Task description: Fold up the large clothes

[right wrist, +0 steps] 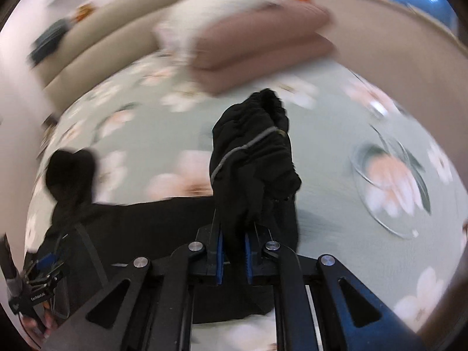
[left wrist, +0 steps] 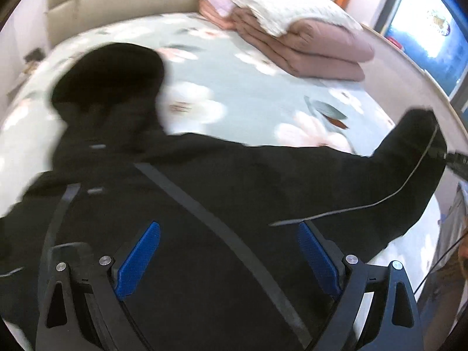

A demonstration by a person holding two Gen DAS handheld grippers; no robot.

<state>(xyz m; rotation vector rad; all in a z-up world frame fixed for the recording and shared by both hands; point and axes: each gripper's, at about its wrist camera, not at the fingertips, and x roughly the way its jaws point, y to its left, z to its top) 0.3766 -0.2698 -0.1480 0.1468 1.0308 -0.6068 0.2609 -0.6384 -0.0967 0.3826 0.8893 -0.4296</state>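
The black garment (left wrist: 222, 193) lay spread across the floral bed (left wrist: 263, 93), near a stack of folded pink quilts (left wrist: 316, 55). The right hand-held gripper (right wrist: 234, 251) was clamped on the garment's bunched cuff, lifting it, while the left hand-held gripper (left wrist: 228, 251) hovered over the cloth with jaws wide apart, holding nothing.

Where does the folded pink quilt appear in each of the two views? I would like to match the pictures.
Left wrist view: the folded pink quilt lies upper right of centre, under a white blanket, near the headboard.
Right wrist view: the quilt is at top centre, blurred, beyond the raised black garment.
Shared landmark: the floral bedsheet beneath it.
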